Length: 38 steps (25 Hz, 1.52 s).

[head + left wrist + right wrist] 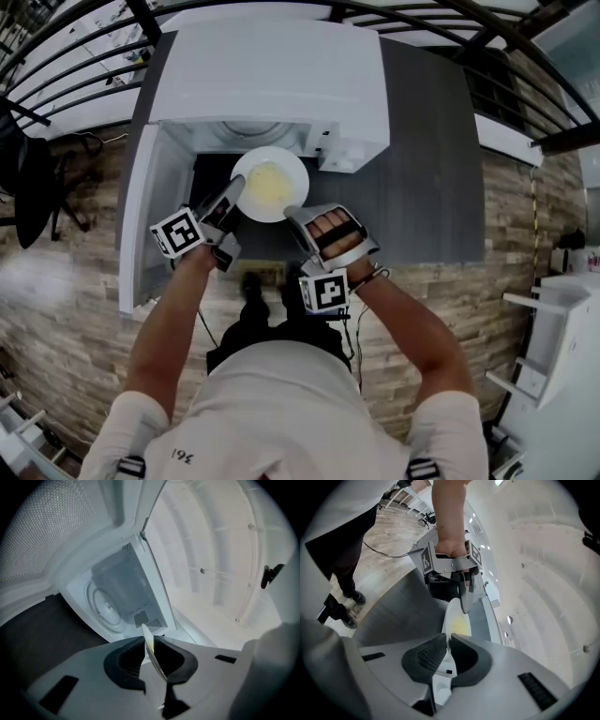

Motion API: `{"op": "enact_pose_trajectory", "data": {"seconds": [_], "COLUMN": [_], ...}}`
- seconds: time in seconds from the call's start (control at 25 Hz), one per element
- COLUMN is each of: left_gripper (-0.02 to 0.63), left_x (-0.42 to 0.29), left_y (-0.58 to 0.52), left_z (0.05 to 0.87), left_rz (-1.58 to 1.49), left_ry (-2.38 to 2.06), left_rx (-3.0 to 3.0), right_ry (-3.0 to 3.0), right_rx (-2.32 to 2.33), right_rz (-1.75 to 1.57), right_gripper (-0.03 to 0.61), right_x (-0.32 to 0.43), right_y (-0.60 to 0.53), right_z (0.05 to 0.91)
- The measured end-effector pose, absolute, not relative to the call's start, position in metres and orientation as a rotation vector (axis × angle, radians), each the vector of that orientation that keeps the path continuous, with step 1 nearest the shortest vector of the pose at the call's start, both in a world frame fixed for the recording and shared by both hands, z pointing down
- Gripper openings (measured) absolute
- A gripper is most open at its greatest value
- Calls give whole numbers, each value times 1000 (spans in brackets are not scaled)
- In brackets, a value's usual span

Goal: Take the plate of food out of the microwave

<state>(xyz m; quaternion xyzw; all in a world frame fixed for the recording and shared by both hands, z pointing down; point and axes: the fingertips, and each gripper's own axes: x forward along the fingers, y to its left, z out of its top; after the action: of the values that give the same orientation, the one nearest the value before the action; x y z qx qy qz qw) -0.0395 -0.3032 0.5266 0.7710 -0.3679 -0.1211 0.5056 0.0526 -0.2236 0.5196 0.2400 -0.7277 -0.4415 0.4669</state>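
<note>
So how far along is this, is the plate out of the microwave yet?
Done: the microwave door stands open and the turntable inside is bare. In hand: the left claw and right claw each pinch the rim of the plate of food, held just before the opening. Left: carrying it clear and setting it down.

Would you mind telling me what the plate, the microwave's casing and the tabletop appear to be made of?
The plate is probably glazed ceramic or melamine: plain white and smooth, with a thin rim. The microwave has a casing of white painted metal or plastic with a satin finish: flat, even panels with a soft sheen. The tabletop is perhaps dark grey matt laminate: uniform, with no grain or glare.
</note>
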Motion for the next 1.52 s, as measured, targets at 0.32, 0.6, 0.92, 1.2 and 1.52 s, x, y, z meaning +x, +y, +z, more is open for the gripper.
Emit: {"op": "enact_pose_trajectory", "data": {"seconds": [0.32,0.6,0.92,1.2,1.52], "left_gripper": [61,61,62,62,63], "left_x": [-38,-30,-34,-24,-10], "left_y": [-281,-270,-269,-265,-279], "left_z": [493,455,428,391,344], "left_rz": [-305,-337,-280,-348,-453], "left_ry": [-863,-812,-850,-773,-696], "left_rx": [1862,1876,1925,1966,2014], "right_ry": [-1803,-1773,-1747,-1753,-1718], "right_rx": [601,629,660,654,695], "right_rz": [-1120,-1180,-1253,-1285,-1351], "right_gripper": [25,25,25,25,21], "right_x": [51,56,60,63,70], "right_y": [-201,-191,-191,-185,-200], "right_z": [482,446,412,391,361]}}
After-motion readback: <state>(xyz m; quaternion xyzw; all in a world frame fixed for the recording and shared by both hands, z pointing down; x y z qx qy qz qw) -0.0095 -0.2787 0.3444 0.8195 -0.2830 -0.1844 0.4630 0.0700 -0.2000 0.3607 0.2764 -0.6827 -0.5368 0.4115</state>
